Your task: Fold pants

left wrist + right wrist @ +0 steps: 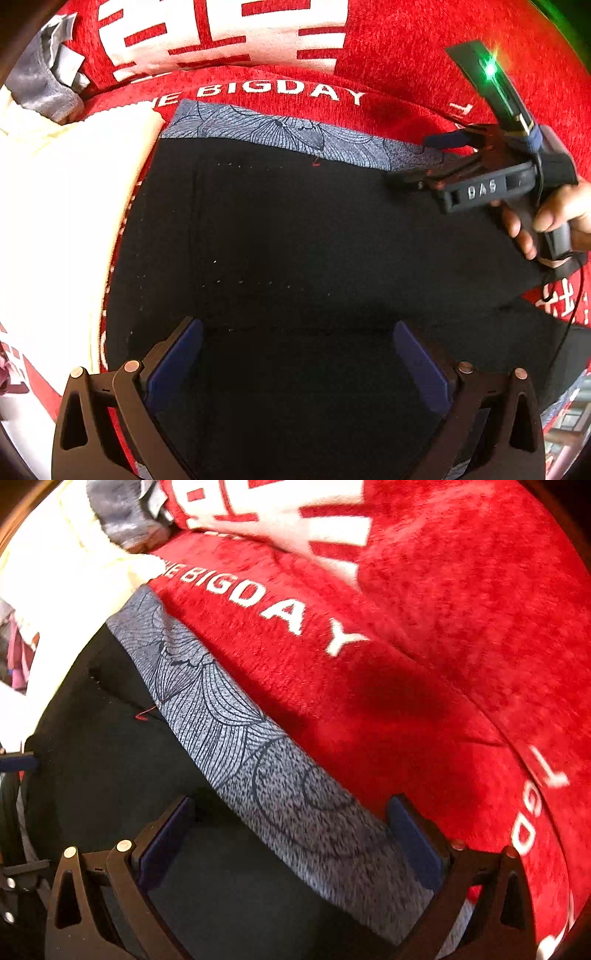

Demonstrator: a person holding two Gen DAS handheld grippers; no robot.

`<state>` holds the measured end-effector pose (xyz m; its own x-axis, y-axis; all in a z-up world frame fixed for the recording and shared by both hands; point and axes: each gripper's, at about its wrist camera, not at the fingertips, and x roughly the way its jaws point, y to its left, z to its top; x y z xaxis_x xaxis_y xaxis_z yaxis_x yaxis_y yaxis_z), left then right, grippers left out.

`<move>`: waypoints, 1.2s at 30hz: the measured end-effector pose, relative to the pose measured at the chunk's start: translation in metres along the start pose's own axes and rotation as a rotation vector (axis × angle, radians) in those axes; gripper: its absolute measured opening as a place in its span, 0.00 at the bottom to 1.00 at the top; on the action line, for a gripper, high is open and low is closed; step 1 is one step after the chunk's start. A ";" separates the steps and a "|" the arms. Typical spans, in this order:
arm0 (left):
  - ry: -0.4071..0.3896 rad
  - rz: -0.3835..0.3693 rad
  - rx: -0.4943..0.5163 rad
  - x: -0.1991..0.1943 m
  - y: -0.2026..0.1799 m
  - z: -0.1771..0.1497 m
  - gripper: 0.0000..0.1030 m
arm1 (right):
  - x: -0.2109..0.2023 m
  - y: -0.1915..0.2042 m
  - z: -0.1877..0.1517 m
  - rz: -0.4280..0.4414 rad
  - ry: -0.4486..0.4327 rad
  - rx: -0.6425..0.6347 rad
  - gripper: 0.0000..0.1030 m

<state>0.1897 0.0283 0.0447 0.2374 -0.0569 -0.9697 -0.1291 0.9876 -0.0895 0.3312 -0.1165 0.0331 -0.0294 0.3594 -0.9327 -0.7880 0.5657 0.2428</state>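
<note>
Left wrist: my left gripper [297,356] hangs wide open over the black pants [295,240] spread on the red blanket [406,55], holding nothing. Right wrist: my right gripper [291,830] is wide open too, straddling the pants' grey patterned band [236,731], not gripping.

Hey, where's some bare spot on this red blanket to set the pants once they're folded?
Bare red blanket lies beyond the patterned waistband, past the "BIGDAY" lettering. The left side is crowded: a cream cloth and grey garment border the black pants.
</note>
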 end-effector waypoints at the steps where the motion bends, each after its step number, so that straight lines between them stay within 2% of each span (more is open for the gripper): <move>1: 0.005 -0.019 -0.014 0.000 0.002 0.002 1.00 | 0.001 0.005 0.000 0.016 0.005 -0.026 0.99; 2: 0.010 -0.035 -0.025 0.000 0.003 0.004 1.00 | 0.001 0.011 0.000 0.038 0.009 -0.064 0.95; 4: 0.016 -0.069 -0.050 0.000 0.006 0.012 1.00 | -0.003 0.021 0.000 0.071 0.014 -0.120 0.68; 5: 0.017 -0.080 -0.062 -0.001 0.007 0.016 1.00 | -0.003 0.024 0.000 0.085 0.025 -0.127 0.45; 7: 0.021 -0.136 -0.115 -0.003 0.013 0.029 1.00 | -0.009 0.027 -0.004 0.041 0.022 -0.136 0.30; 8: 0.020 -0.155 -0.137 -0.004 0.015 0.034 1.00 | -0.015 0.028 -0.007 0.021 0.007 -0.141 0.17; 9: 0.022 -0.175 -0.168 -0.006 0.019 0.041 1.00 | -0.016 0.029 -0.008 0.012 -0.010 -0.137 0.13; 14: 0.051 -0.220 -0.362 0.004 0.035 0.082 1.00 | -0.056 0.047 -0.041 -0.062 -0.128 -0.151 0.06; 16: 0.070 -0.208 -0.417 0.014 0.033 0.096 1.00 | -0.060 0.063 -0.049 -0.136 -0.142 -0.199 0.06; 18: 0.075 -0.174 -0.433 0.020 0.029 0.103 1.00 | -0.058 0.079 -0.051 -0.156 -0.143 -0.238 0.02; 20: 0.077 -0.127 -0.450 0.029 0.024 0.110 1.00 | -0.055 0.092 -0.055 -0.162 -0.150 -0.269 0.02; 22: 0.103 -0.101 -0.455 0.043 0.017 0.122 1.00 | -0.045 0.101 -0.057 -0.214 -0.133 -0.293 0.02; 26: 0.139 -0.040 -0.422 0.064 0.012 0.138 1.00 | -0.035 0.090 -0.052 -0.178 -0.112 -0.223 0.02; 28: 0.130 -0.056 -0.414 0.060 0.010 0.136 1.00 | -0.039 0.077 -0.050 -0.150 -0.127 -0.173 0.17; 30: 0.108 -0.069 -0.405 0.052 0.013 0.130 1.00 | -0.043 0.062 -0.045 -0.177 -0.178 -0.142 0.92; 31: 0.103 -0.085 -0.414 0.050 0.016 0.126 1.00 | -0.044 0.053 -0.041 -0.163 -0.207 -0.140 0.94; 34: 0.096 -0.127 -0.443 0.045 0.021 0.116 1.00 | -0.028 0.023 -0.021 -0.079 -0.129 -0.093 0.94; 36: 0.095 -0.119 -0.437 0.043 0.017 0.113 1.00 | -0.012 0.012 -0.014 -0.053 -0.067 -0.085 0.94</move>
<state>0.3061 0.0589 0.0273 0.1889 -0.1997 -0.9615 -0.5048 0.8201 -0.2695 0.3131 -0.1245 0.0438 0.0529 0.3806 -0.9232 -0.8369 0.5213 0.1670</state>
